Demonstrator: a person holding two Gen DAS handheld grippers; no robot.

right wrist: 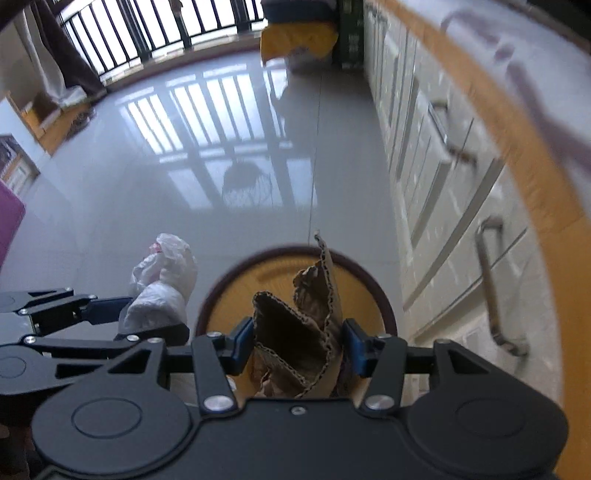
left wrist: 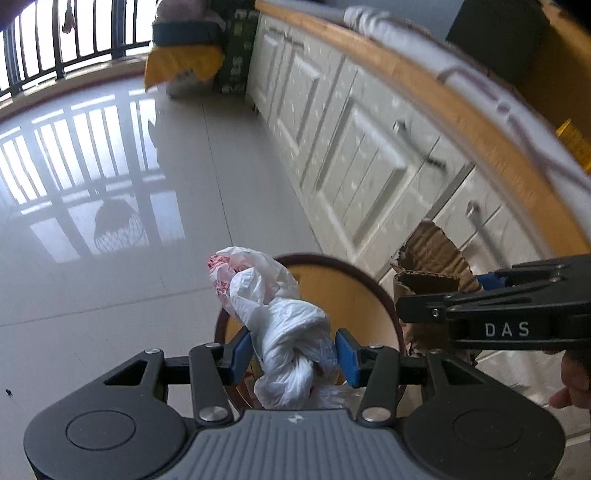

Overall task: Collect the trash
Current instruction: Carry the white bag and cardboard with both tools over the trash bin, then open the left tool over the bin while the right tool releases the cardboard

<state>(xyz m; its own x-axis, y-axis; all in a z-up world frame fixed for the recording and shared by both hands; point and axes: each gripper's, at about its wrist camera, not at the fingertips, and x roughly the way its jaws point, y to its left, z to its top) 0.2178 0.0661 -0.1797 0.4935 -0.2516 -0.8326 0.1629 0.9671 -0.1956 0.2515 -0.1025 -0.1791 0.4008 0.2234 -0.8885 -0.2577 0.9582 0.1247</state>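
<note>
- The left gripper (left wrist: 293, 356) has its two blue pads (left wrist: 240, 352) clamped on one knotted white plastic bag (left wrist: 284, 325), one pad on each side of the twist.
- The bag rises toward 11 o'clock from those pads; its loose top carries red print. In the right wrist view the same bag (right wrist: 162, 284) stands at 9 o'clock of the bin.
- The right gripper (right wrist: 297, 347) has its two pads (right wrist: 242, 341) pressed on one crumpled piece of corrugated cardboard (right wrist: 295, 332), folded into a rough pocket with a torn strip sticking up at 12 o'clock.
- From the left wrist view that gripper (left wrist: 400, 308) comes in at 3 o'clock, with the cardboard (left wrist: 432, 266) jutting up at 1 o'clock; part of a hand (left wrist: 572, 384) shows at 4 o'clock.
- One round bin (right wrist: 373, 284) with a dark rim and a yellow-tan inside lies directly under both loads; cardboard over its middle, bag over its 9 o'clock rim. In the left wrist view the bin (left wrist: 354, 295) sits behind the bag.
- One glossy tiled floor (right wrist: 184, 177) spreads from 9 to 12 o'clock, mirroring a barred railing (right wrist: 155, 29).
- One run of white cabinets (right wrist: 436, 192) under a wooden edge fills 1 to 4 o'clock; two metal handles are clear in each view.
- At 12 o'clock one yellow cloth (right wrist: 295, 40) hangs beside one green box (right wrist: 351, 33).
</note>
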